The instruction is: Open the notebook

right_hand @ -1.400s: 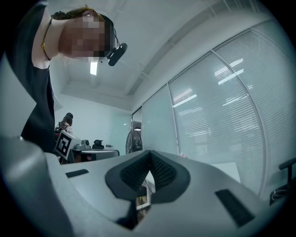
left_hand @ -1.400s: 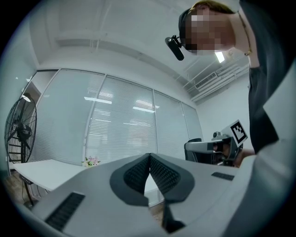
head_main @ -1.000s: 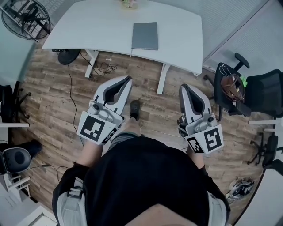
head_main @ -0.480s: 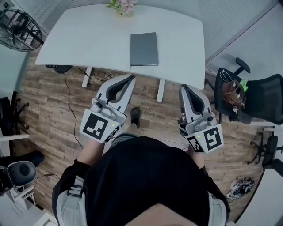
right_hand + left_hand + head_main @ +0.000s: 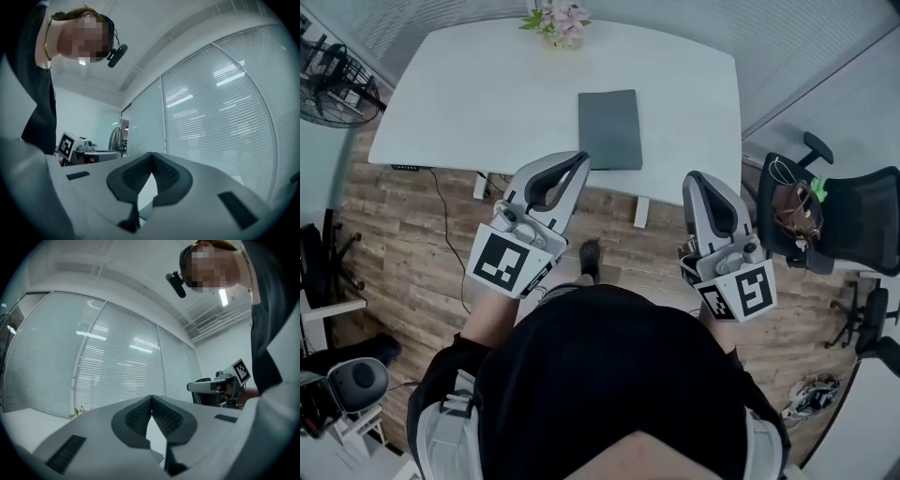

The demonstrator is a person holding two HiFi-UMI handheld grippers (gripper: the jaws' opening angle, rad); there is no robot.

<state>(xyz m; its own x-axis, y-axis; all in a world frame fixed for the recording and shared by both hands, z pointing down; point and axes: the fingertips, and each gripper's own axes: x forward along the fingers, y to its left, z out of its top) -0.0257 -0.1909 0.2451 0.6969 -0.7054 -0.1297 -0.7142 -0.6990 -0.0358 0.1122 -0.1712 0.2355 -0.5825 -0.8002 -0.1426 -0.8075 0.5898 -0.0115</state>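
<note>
A closed grey notebook [image 5: 610,129] lies flat on the white table [image 5: 487,103], near its front edge. My left gripper [image 5: 577,159] hangs just in front of that edge, to the notebook's lower left, shut and empty. Off to the right, my right gripper [image 5: 697,178] is held over the floor near the table's front right corner; its jaws meet with nothing between them. In the left gripper view the jaws [image 5: 152,398] touch at the tips, and in the right gripper view the jaws [image 5: 151,154] do too. Both point slightly upward at the blinds.
Pink flowers [image 5: 559,21] stand at the table's far edge. A black office chair [image 5: 853,211] with a brown bag [image 5: 794,208] is at the right. A fan [image 5: 333,80] stands at the far left. Cables run over the wooden floor [image 5: 412,234] under the table.
The person has walked toward the table: it and the notebook now sit lower and nearer in the head view. Both grippers moved forward, still shut, the left one reaching the table's front edge.
</note>
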